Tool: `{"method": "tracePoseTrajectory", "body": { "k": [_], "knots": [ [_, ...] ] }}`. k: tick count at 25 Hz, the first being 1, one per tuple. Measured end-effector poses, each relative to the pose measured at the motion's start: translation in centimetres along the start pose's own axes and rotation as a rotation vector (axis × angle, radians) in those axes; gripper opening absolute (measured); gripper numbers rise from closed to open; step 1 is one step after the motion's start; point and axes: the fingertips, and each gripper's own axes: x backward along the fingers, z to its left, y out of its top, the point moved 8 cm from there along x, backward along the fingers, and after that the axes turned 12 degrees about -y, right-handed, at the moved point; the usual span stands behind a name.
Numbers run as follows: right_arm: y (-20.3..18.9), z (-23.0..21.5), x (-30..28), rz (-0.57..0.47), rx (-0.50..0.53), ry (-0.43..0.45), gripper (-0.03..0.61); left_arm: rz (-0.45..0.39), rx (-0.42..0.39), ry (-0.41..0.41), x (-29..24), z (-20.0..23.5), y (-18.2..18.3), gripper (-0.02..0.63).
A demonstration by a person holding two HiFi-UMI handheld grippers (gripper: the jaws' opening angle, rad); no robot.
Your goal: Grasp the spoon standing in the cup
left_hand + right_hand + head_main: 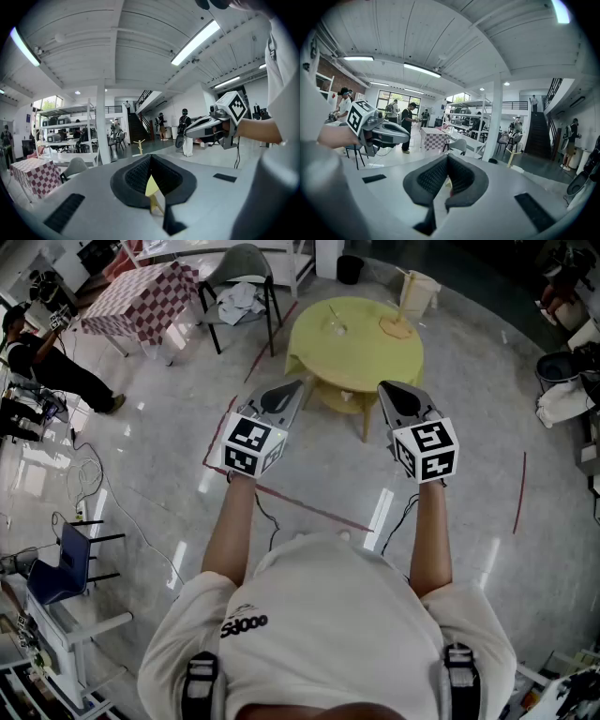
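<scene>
The spoon (331, 312) shows only as a thin handle standing in the clear cup (337, 328), which sits left of centre on the round yellow table (361, 367), with a flat tan thing (397, 328) near the table's right edge. Both grippers are held side by side just short of the table, well apart from the cup. The left gripper (300, 383) and the right gripper (382, 386) each have their jaws pressed together with nothing between them.
</scene>
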Motion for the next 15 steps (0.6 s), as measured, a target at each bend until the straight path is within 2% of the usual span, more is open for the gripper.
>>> {"method": "tracePoseTrajectory", "body": {
  "k": [7, 12, 15],
  "knots": [
    [0.5, 1.4, -0.7, 0.000, -0.005, -0.008, 0.015, -0.002, -0.001, -0.008, 1.2, 1.2, -0.5, 0.028],
    [1.1, 2.5, -0.5, -0.035, -0.091, -0.006, 0.015, -0.015, 0.027, -0.030, 2.5, 1.9, -1.2, 0.028],
    [1.1, 3.6, -0.5, -0.026, -0.086, -0.003, 0.016, -0.009, 0.040, -0.036, 3.4, 2.3, -2.1, 0.028]
  ]
}}
